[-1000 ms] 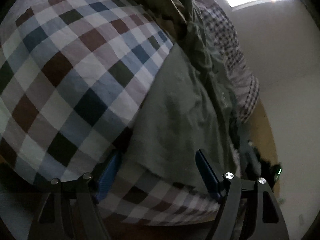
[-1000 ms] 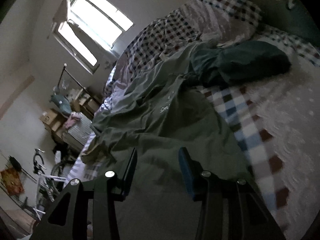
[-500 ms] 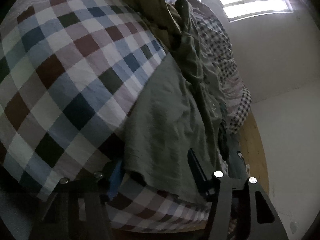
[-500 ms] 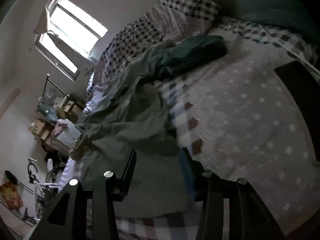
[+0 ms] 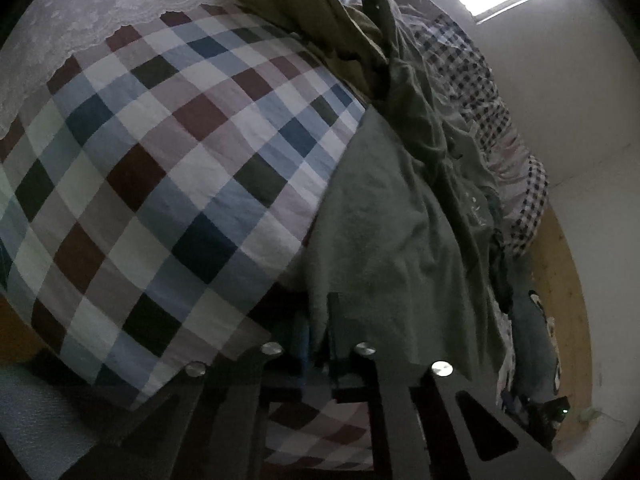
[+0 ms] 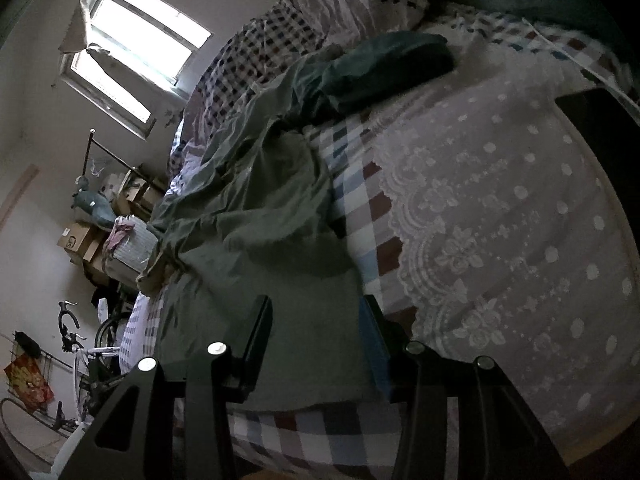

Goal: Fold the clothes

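Your green shirt (image 5: 384, 232) lies spread out on the bed (image 5: 168, 168), with its bottom hem at the near edge of the bed and its top end bunched up far away by the checked pillows (image 6: 360, 4). Your left gripper (image 5: 318, 336) has its jaws shut tight on the hem of the shirt, right at the near edge, and a bit of green cloth is pinched between them. Your right gripper (image 6: 316, 340) is over the other side of the hem; its jaws stand about half open with flat cloth between them, but they are not squeezing it, so that side is not held yet. The shirt looks soft, thin and light. It will flop and sag, and it will slide easily on the checked sheet (image 6: 356, 200). I think it will wrinkle if you pull only one side. The best place for the right jaws to take hold looks like the hem corner at the near edge, level with the left one. Farther up the bed lie a dark green garment (image 6: 392, 64) and an olive garment (image 5: 304, 8), both touching the shirt's far end.
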Demonstrator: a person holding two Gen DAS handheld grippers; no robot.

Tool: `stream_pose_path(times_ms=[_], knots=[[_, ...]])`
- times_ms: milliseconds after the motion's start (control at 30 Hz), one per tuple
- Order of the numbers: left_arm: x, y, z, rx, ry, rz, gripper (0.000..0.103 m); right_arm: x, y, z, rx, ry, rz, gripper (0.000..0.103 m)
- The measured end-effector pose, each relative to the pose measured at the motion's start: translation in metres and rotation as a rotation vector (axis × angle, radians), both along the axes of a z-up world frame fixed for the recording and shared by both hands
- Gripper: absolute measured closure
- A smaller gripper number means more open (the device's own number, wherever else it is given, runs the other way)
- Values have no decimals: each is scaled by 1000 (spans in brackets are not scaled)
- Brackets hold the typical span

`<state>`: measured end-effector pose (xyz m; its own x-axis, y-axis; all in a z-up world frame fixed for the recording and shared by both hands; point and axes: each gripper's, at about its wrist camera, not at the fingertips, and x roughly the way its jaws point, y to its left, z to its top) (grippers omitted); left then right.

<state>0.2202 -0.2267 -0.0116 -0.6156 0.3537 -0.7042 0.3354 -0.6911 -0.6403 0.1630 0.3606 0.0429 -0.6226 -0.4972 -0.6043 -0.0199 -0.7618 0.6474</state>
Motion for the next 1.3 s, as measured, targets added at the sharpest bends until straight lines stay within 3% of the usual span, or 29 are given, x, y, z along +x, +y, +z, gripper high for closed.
stream_pose_path(times_ms=[333, 733, 1033, 1300], knots=[[4, -21, 25, -41, 82, 72, 102, 5, -18, -14, 45, -63, 106, 51], [9, -33, 25, -29, 86, 119, 102, 13, 12, -29, -125, -133, 102, 51], [6, -31, 22, -22, 70, 122, 102, 0, -23, -26, -126, -113, 243, 50], [8, -31, 21, -29, 67, 118, 102, 5, -15, -32, -170, -154, 199, 51]])
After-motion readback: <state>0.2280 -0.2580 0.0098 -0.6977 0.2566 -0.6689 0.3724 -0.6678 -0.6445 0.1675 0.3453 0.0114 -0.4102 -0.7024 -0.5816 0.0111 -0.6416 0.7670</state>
